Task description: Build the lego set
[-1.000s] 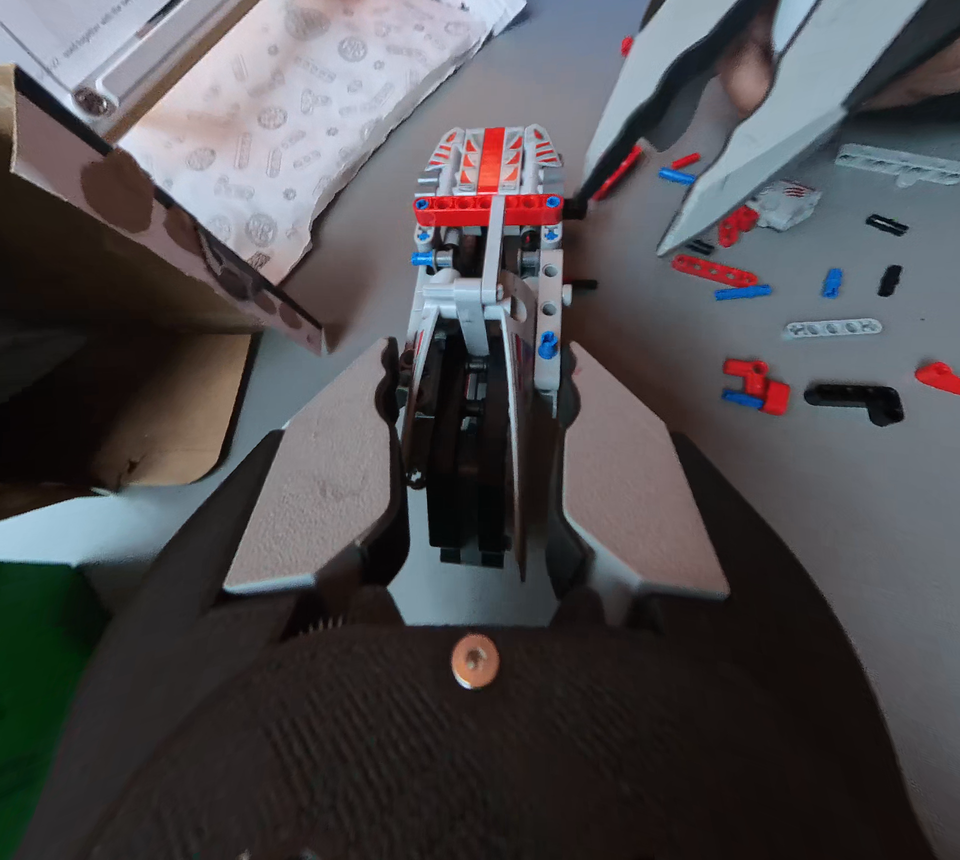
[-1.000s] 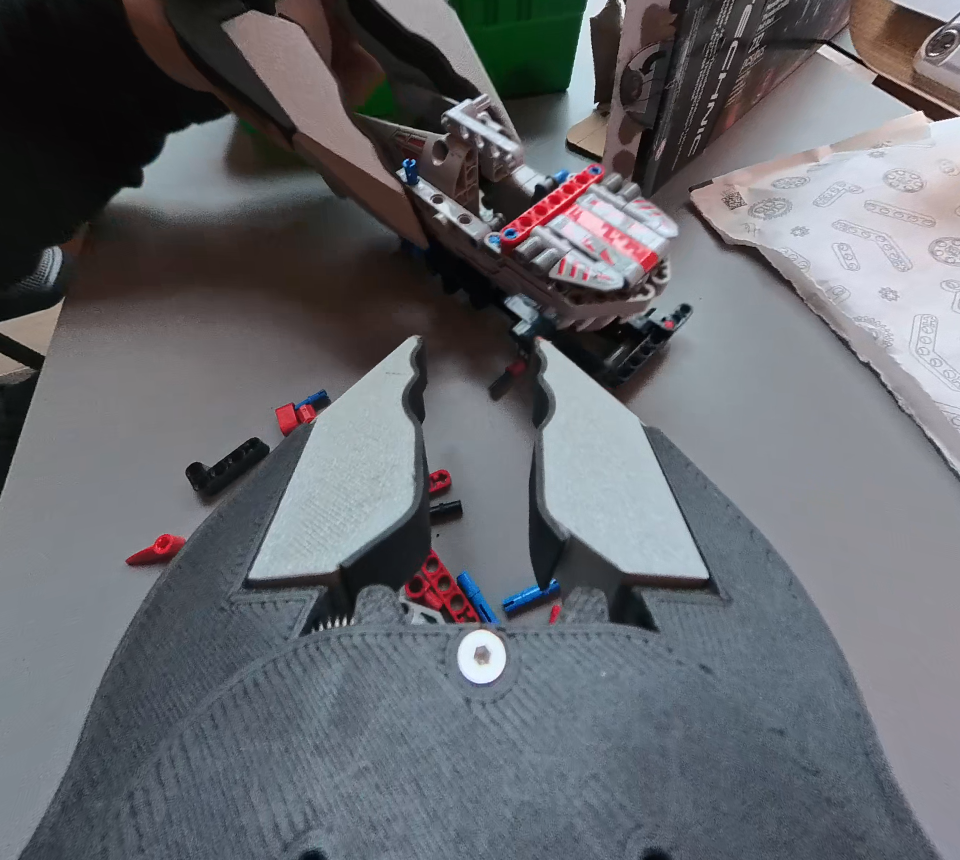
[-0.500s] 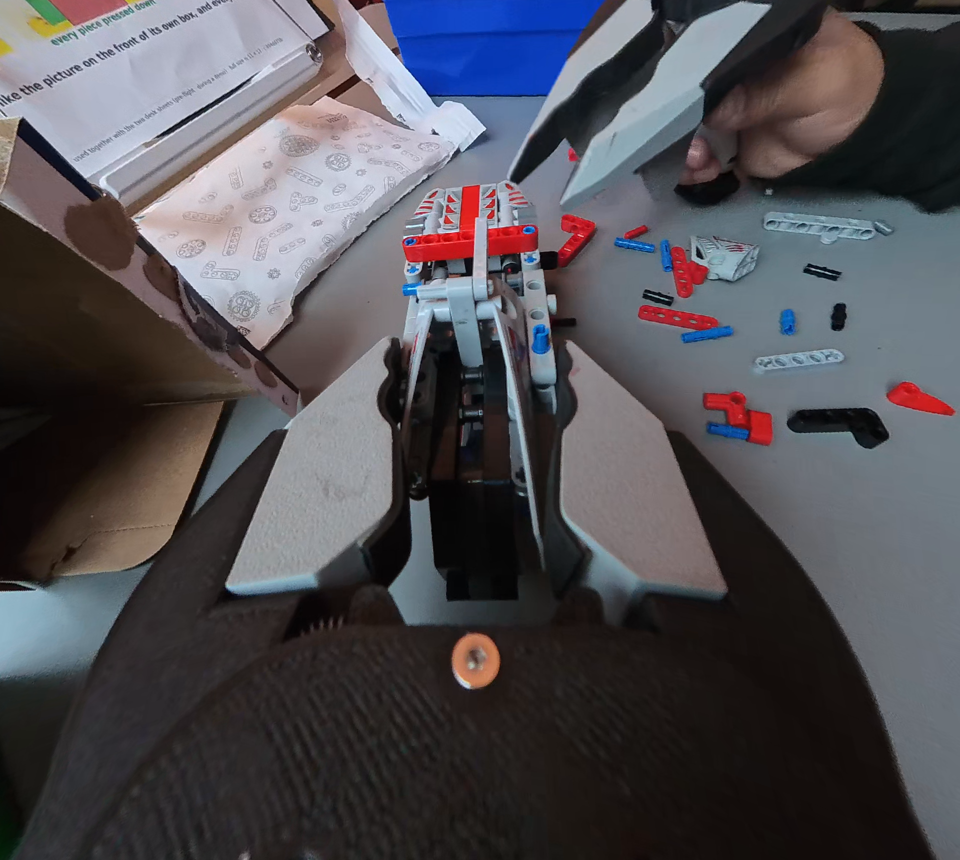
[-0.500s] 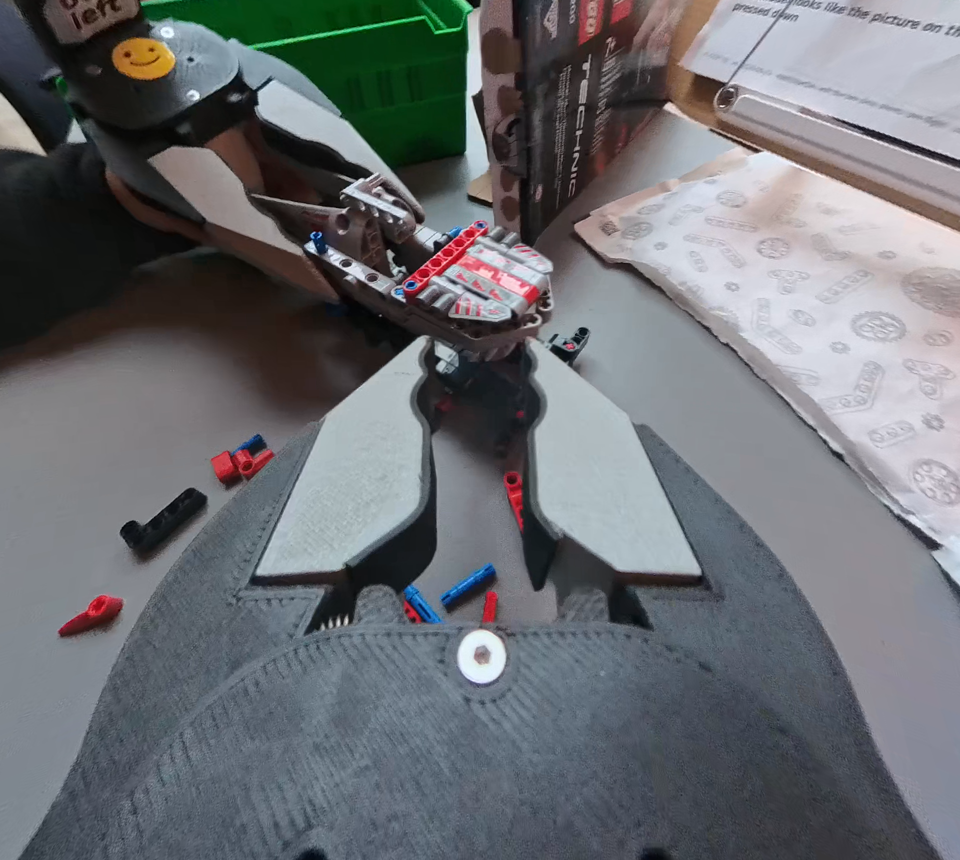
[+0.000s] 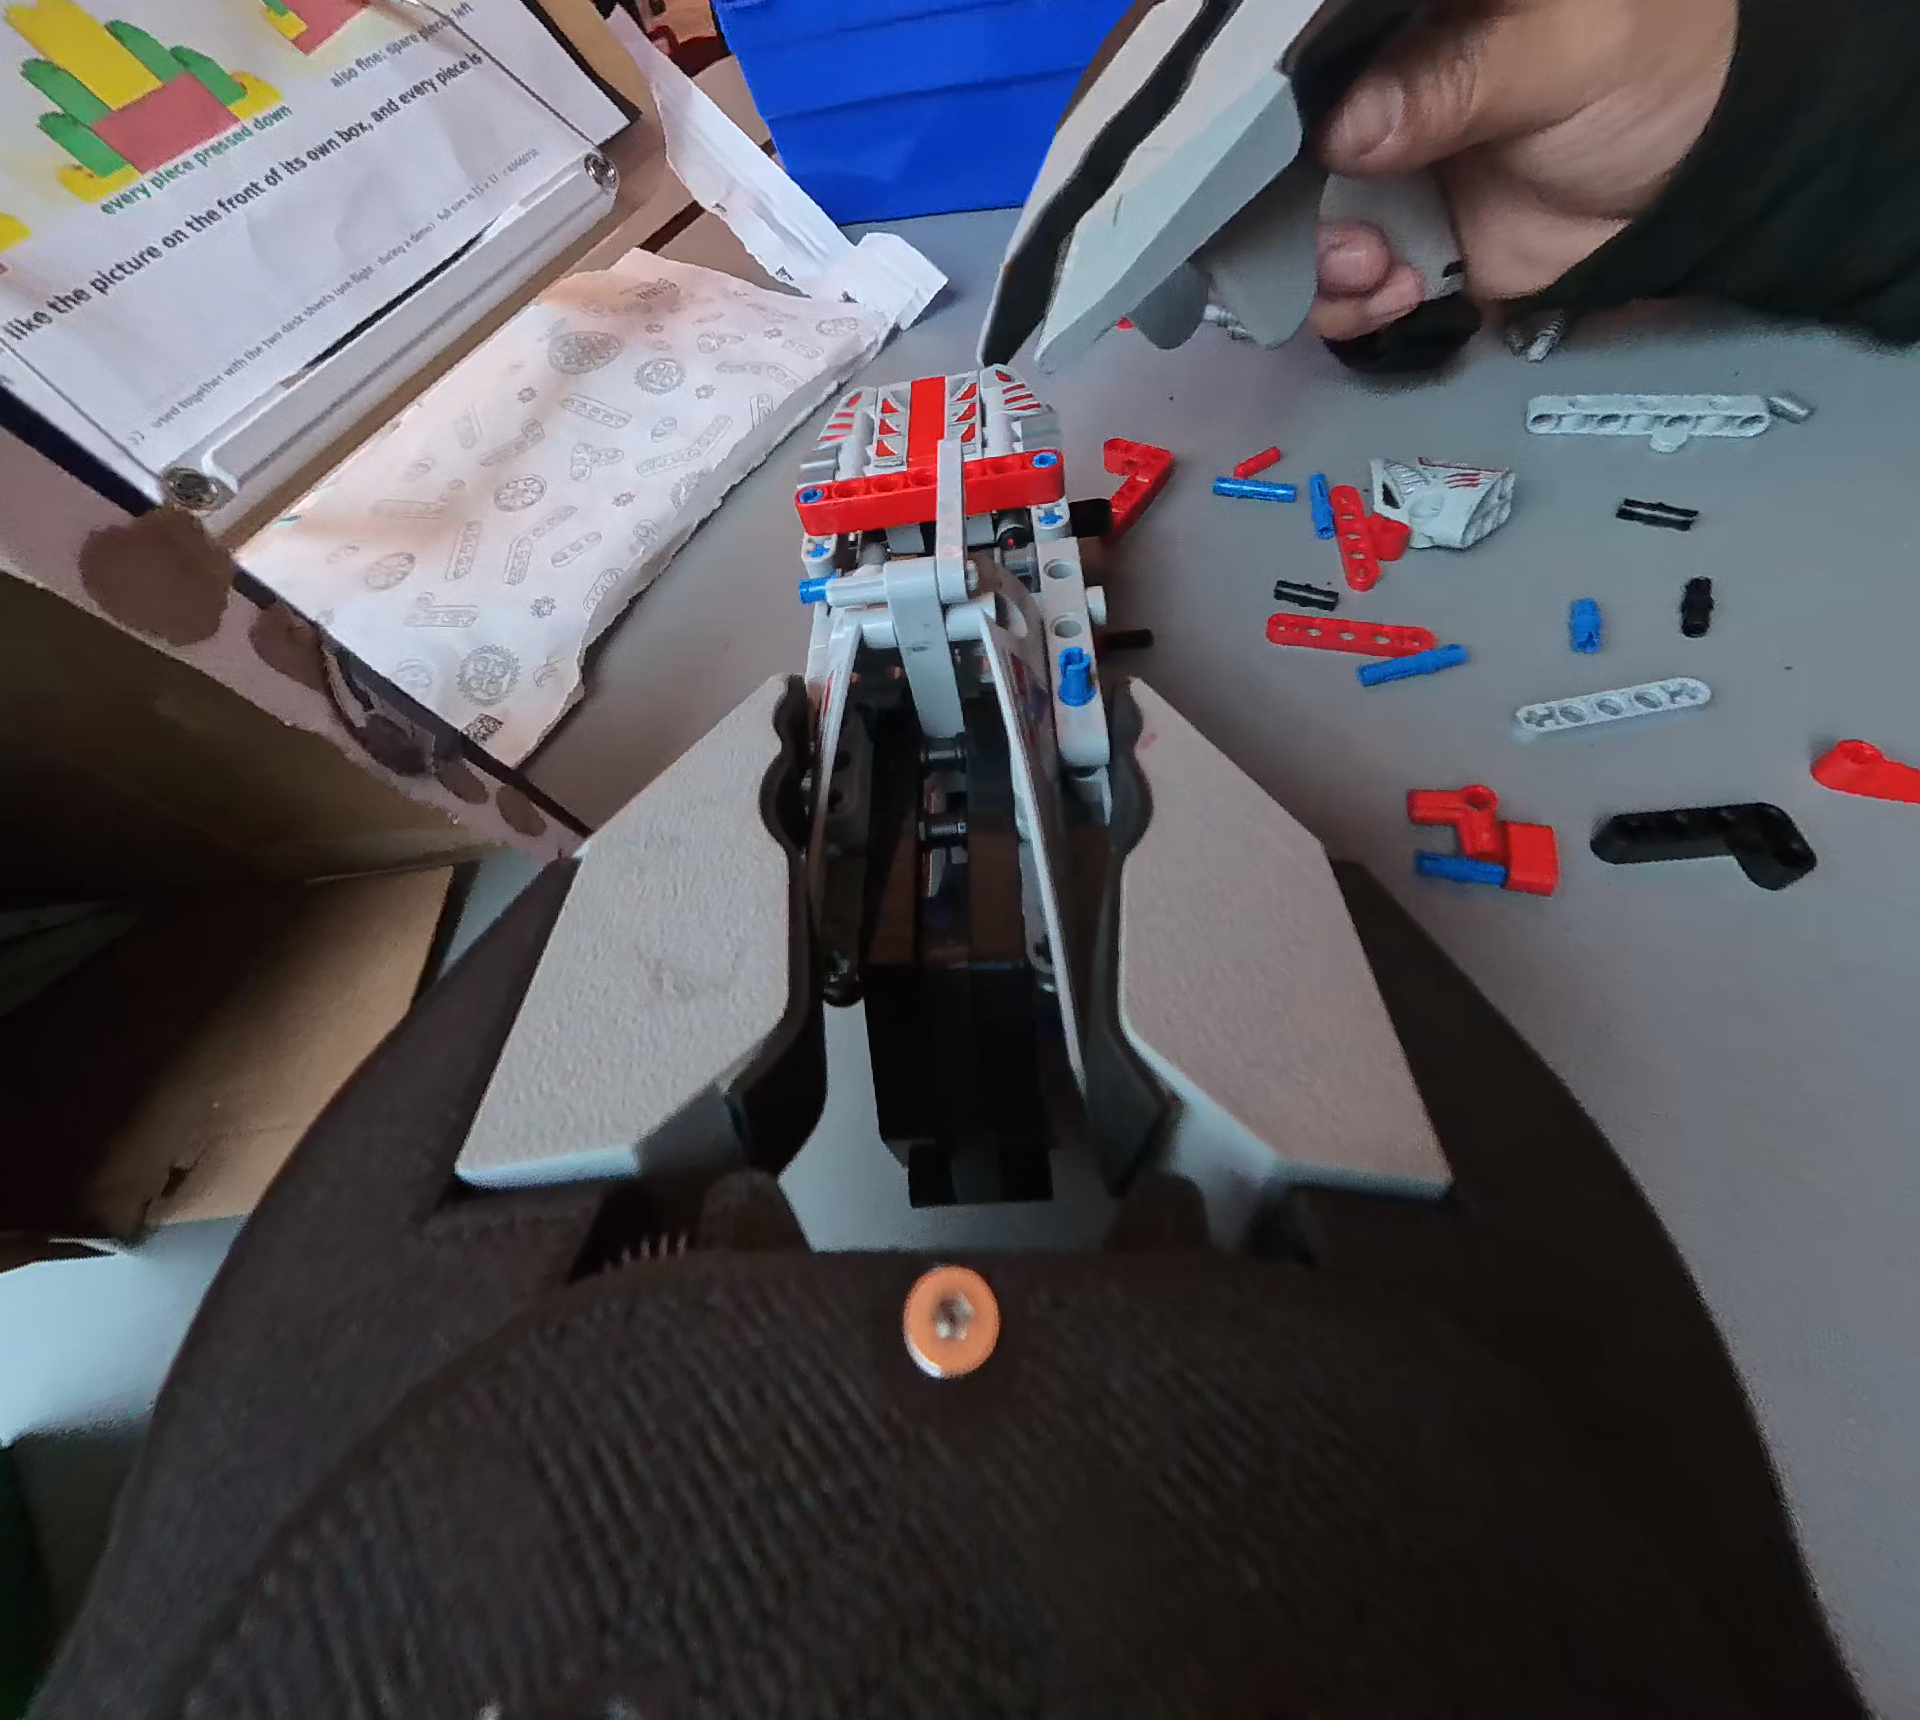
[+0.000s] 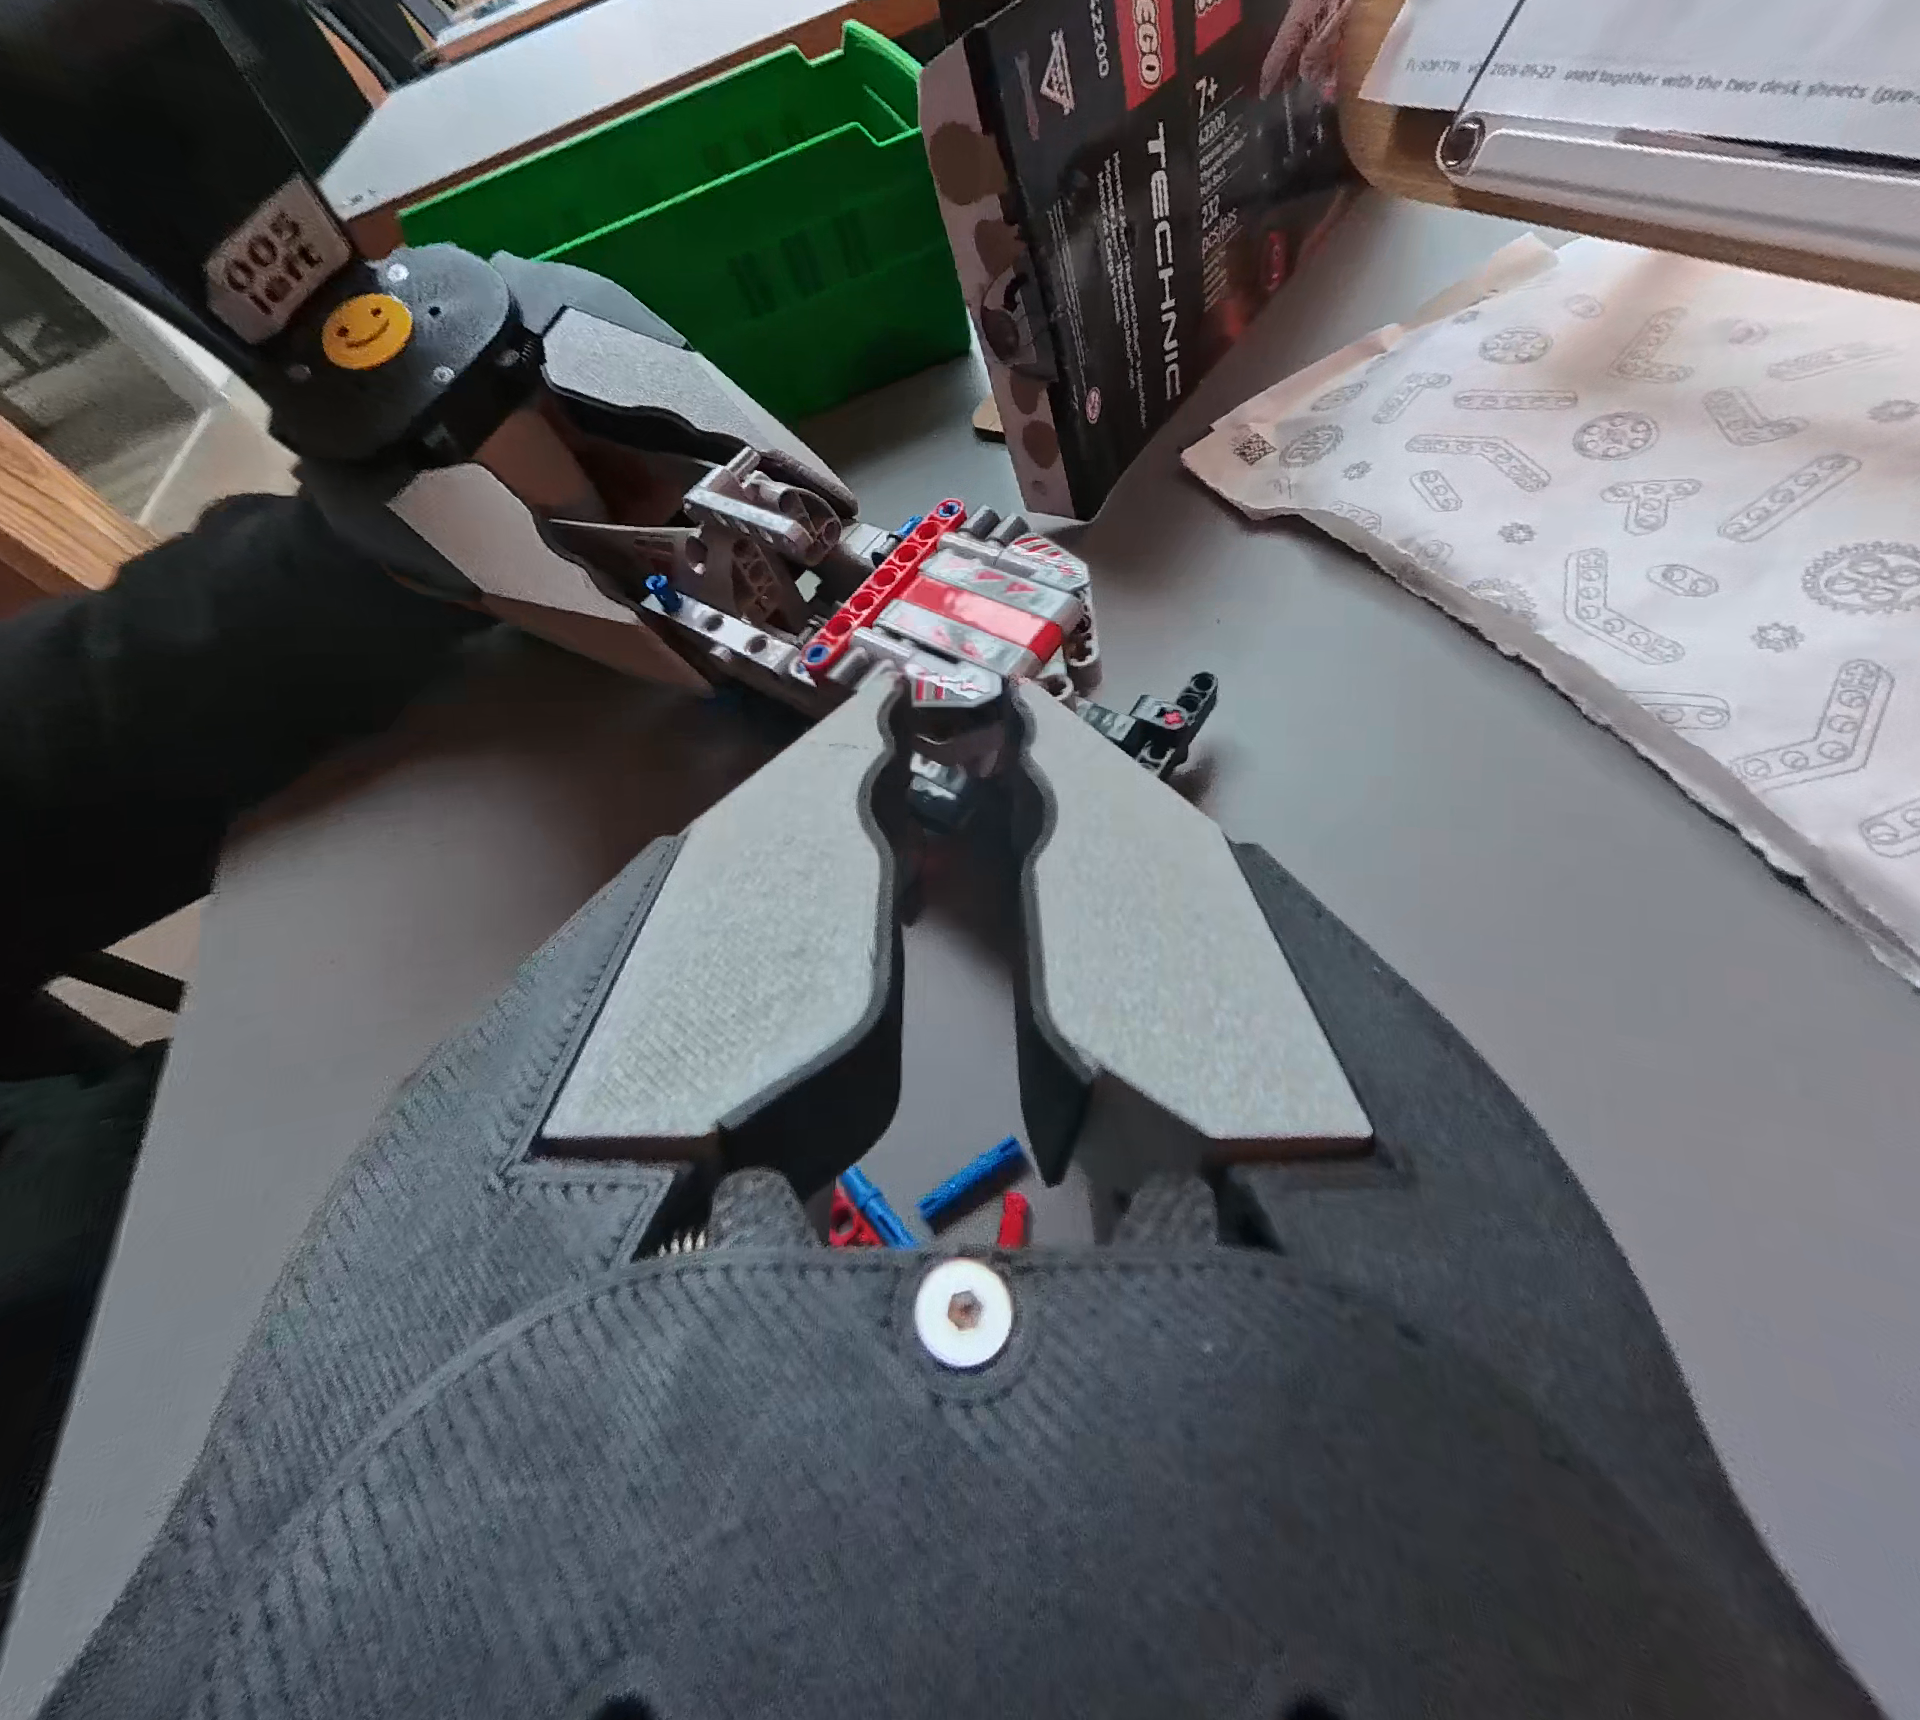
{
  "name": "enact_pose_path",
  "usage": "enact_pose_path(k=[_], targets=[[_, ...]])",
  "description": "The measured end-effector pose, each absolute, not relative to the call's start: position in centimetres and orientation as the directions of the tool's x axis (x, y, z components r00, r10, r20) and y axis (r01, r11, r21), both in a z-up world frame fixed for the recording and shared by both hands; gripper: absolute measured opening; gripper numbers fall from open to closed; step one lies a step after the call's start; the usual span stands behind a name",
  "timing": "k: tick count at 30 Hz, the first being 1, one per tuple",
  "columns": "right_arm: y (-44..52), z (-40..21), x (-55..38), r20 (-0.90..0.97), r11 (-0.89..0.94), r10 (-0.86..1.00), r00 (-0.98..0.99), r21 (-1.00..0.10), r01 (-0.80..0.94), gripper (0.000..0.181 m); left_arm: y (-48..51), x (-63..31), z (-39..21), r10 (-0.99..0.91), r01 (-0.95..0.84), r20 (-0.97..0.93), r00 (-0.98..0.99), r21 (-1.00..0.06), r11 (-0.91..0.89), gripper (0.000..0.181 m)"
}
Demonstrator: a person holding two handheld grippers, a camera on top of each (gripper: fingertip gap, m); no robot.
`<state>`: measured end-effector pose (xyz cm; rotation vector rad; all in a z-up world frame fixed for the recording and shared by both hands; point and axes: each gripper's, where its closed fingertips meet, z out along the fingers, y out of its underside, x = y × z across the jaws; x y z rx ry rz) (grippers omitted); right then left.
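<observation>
We see a grey table (image 5: 1558, 1151) with a half-built lego model (image 5: 940, 631) of grey, red and black parts lying near its middle. Our left gripper (image 5: 951, 714) is closed around the model's rear half, one finger pressed against each long side, holding it lengthwise between them. The model's red and grey striped nose points away from that gripper.

Our right gripper (image 6: 951, 704) sits at the model's nose, its fingers drawn close with only a narrow gap at the tips. A small grey and red panel (image 6: 948, 688) shows right at those tips, but we cannot tell whether it is clamped or merely touched.

Loose pieces (image 5: 1455, 631) in red, blue, black and pale grey lie scattered on the table to the right of the model. A printed paper bag (image 5: 582, 486) lies to the model's left, beside the opened set box (image 6: 1122, 236). A blue bin (image 5: 935, 39) stands toward the far edge, and a green bin (image 6: 727, 236) stands beyond the left gripper. An instruction sheet (image 5: 239, 60) is propped above the bag.
</observation>
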<state>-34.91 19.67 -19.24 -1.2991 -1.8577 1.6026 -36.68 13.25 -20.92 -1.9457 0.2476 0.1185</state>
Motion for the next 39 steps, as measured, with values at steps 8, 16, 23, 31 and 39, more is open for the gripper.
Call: enact_pose_path(k=[8,16,23,31,39], targets=[[20.2,-18.9,-34.4,-0.544,-0.283,0.701,-0.462,-0.806,0.519,0.014,14.0,-35.8,-20.7,-0.097,-0.419,-0.411,0.906,-0.843,-0.338,0.055],[20.4,-18.9,-34.1,-0.596,-0.324,0.661,-0.457,-0.775,0.543,0.001,13.9,-35.4,-20.6,-0.103,-0.490,-0.486,0.868,-0.802,-0.341,0.054],[20.1,-16.2,-33.5,-0.676,-0.444,0.483,-0.556,-0.737,0.510,0.000,13.9,-35.3,-19.9,-0.117,-0.282,-0.257,0.959,-0.904,-0.321,0.054],[20.7,-17.5,-34.2,-0.414,-0.202,0.743,-0.525,-0.887,0.414,0.016,13.7,-37.1,-20.7,-0.046,-0.188,-0.184,0.982,-0.910,-0.370,0.054],[15.8,-21.2,-34.0,-0.117,0.169,0.843,-0.525,-0.869,0.465,0.003,14.4,-36.4,-20.5,-0.031,-0.310,-0.321,0.946,-0.879,-0.361,0.054]])
